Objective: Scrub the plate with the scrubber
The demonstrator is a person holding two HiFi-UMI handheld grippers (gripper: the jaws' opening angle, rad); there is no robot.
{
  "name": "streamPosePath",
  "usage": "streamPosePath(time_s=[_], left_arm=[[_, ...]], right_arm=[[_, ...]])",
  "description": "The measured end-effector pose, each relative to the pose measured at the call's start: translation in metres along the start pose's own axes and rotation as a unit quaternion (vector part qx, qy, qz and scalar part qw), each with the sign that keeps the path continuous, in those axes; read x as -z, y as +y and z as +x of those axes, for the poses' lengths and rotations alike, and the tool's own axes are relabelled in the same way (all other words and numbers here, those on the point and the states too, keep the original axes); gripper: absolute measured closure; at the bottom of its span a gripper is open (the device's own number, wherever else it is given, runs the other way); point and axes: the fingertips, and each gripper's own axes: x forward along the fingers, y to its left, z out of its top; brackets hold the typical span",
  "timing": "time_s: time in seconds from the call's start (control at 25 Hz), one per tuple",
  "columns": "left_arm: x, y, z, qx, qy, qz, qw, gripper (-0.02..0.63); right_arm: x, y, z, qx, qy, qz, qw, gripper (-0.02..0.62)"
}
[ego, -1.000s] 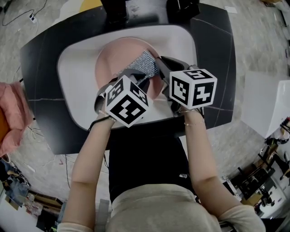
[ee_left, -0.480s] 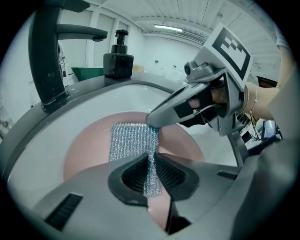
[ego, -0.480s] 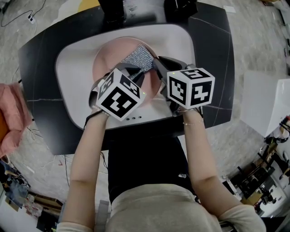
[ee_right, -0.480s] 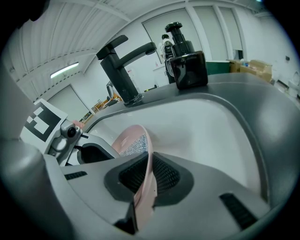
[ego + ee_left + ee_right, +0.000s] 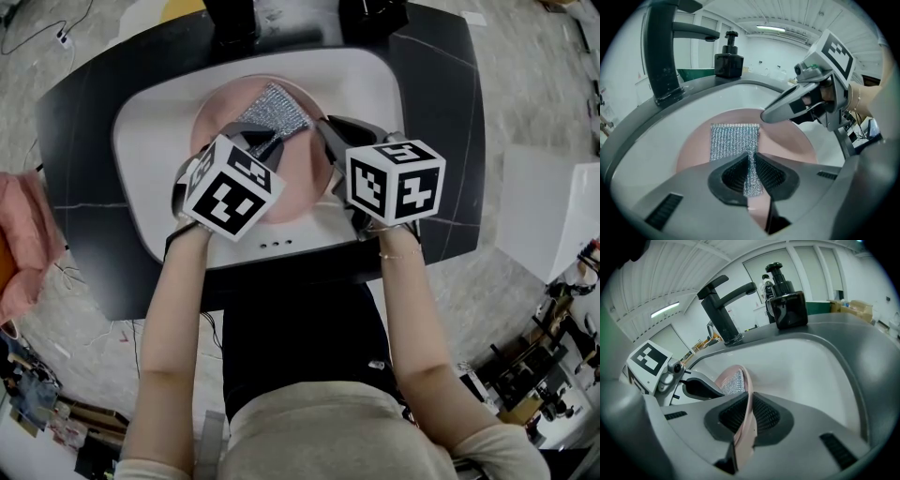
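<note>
A pink plate (image 5: 281,183) (image 5: 787,140) (image 5: 740,423) stands tilted in the white sink (image 5: 159,150). My right gripper (image 5: 326,141) (image 5: 749,420) is shut on the plate's right rim, which runs edge-on between its pads. A silver mesh scrubber (image 5: 272,111) (image 5: 733,140) (image 5: 732,383) lies flat on the plate's upper face. My left gripper (image 5: 262,145) (image 5: 751,176) is shut on the scrubber's near edge, pressing it to the plate. The two grippers sit side by side over the sink, the left one lower left of the right.
A black faucet (image 5: 661,51) (image 5: 724,305) and a black soap dispenser (image 5: 729,58) (image 5: 785,301) stand on the dark counter (image 5: 441,141) behind the sink. A pink cloth (image 5: 28,234) lies off the counter at far left.
My left gripper has slid the scrubber left and toward the plate's far rim. The right gripper and the plate have stayed still.
</note>
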Motion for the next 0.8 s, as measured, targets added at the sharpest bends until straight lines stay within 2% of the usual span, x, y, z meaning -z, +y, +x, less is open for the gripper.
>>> streamPosePath(time_s=[0.16,0.36,0.52,0.8], left_arm=[[0.011,0.011,-0.002,-0.015,0.017,0.0,0.9997,0.541],[0.035,0.025,-0.005,-0.023,0.049,-0.026,0.9982,0.541],[0.043,0.028,-0.007,-0.014,0.057,-0.055,0.9968,0.541],[0.057,0.017,-0.011,0.01,0.088,-0.05,0.9948,0.541]], right_arm=[[0.001,-0.001,0.001,-0.001,0.001,0.004,1.0,0.555],[0.004,-0.003,0.002,-0.002,0.003,0.011,1.0,0.555],[0.006,-0.003,0.003,-0.004,0.008,0.018,1.0,0.554],[0.009,-0.003,0.005,-0.004,0.014,0.022,1.0,0.554]])
